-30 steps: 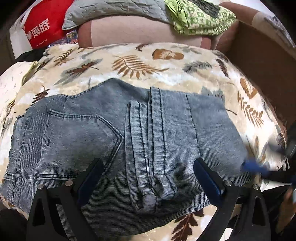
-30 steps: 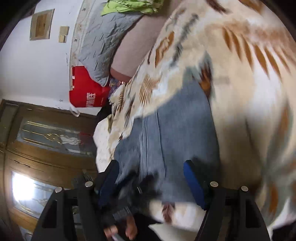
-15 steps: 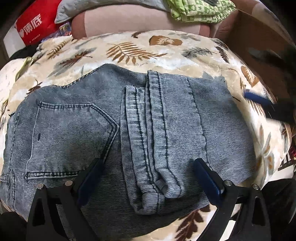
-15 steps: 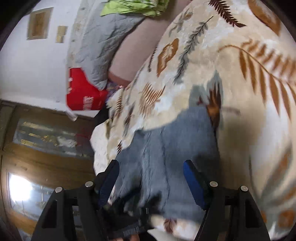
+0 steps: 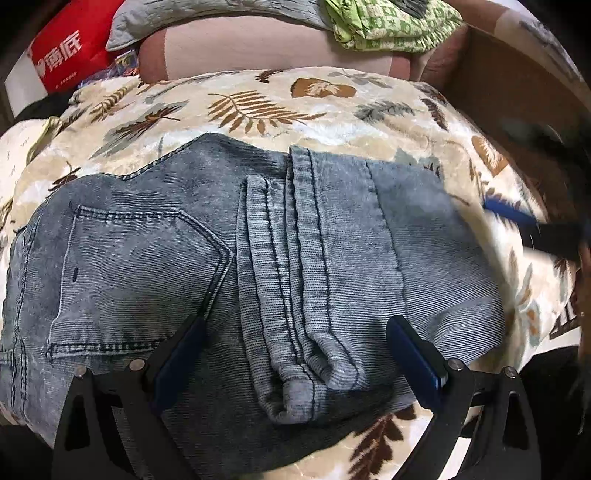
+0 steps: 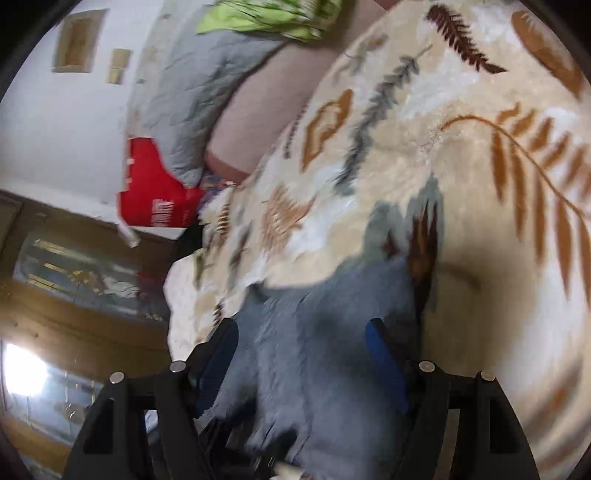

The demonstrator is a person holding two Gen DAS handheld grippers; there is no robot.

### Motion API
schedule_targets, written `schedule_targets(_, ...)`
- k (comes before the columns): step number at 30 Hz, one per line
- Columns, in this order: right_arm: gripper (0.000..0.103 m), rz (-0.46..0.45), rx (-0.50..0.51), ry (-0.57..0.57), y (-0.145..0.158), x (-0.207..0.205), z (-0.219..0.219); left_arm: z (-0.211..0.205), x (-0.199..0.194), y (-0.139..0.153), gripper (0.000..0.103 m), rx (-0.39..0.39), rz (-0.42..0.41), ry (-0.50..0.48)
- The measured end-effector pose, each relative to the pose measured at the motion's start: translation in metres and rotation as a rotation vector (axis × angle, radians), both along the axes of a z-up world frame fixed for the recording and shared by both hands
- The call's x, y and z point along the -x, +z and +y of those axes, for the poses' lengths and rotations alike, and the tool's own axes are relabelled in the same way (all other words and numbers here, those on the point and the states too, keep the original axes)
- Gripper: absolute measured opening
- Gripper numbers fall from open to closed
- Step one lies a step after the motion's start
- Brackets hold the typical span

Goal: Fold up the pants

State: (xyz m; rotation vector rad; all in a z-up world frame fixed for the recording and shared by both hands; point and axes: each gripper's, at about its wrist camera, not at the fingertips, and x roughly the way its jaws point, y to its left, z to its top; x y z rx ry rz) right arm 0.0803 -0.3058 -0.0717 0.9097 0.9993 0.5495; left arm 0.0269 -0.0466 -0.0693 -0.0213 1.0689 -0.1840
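Folded jeans (image 5: 258, 266) lie on the leaf-print blanket (image 5: 258, 110); left gripper (image 5: 295, 354) and right gripper (image 6: 303, 354) both spread, empty; the right one has drawn toward three o'clock.

Faded grey-blue denim pants (image 5: 258, 258) on plush leaf-print blanket (image 5: 258, 96).
Denim ribbed, matt, seams stitched dark; blanket velvety, faintly sheened.

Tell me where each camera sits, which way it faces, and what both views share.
Left wrist: rides the left tongs, angled steeply down onto folded jeans on the leaf-print blanket; its own two open fingers show, the right tongs blurred at the right edge.
Right wrist: rides the right tongs, rolled sideways, looking shallowly across the blanket toward a wall; open fingers straddle the jeans' edge.
Shared: jeans, blanket, red bag, green cloth.
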Motion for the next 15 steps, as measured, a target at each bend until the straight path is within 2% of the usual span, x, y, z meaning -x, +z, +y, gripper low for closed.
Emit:
schedule_targets(2, 0.075, 0.019, -0.001, 0.019, -0.005, 0.025, 0.009, 0.005, 0.004, 0.010, 0.098, 0.008, -0.023, 0.020)
schedule_targets(4, 0.075, 0.054, 0.001, 0.057, -0.023, 0.041, 0.020, 0.012, 0.010, 0.019, 0.098, 0.022, -0.044, 0.044)
schedule_targets(6, 0.075, 0.122, 0.049, 0.062, -0.044, 0.047, 0.028, 0.024, 0.017, 0.027, 0.098, 0.044, -0.054, 0.079)
schedule_targets(8, 0.075, 0.097, 0.041, 0.051, -0.035, 0.048, 0.027, 0.033, 0.022, 0.032, 0.098, 0.043, -0.063, 0.105)
schedule_targets(11, 0.075, -0.016, 0.010, 0.066, -0.005, 0.058, 0.028, 0.051, 0.032, 0.039, 0.098, 0.049, -0.086, 0.161)
schedule_targets(13, 0.076, -0.030, 0.028, 0.088, -0.007, 0.063, 0.033, 0.062, 0.036, 0.038, 0.098, 0.059, -0.078, 0.196)
schedule_targets(14, 0.077, -0.002, 0.042, 0.091, -0.016, 0.064, 0.034, 0.064, 0.035, 0.036, 0.098, 0.059, -0.066, 0.201)
schedule_targets(15, 0.077, 0.091, 0.061, 0.088, -0.037, 0.063, 0.035, 0.067, 0.034, 0.034, 0.098, 0.057, -0.053, 0.208)
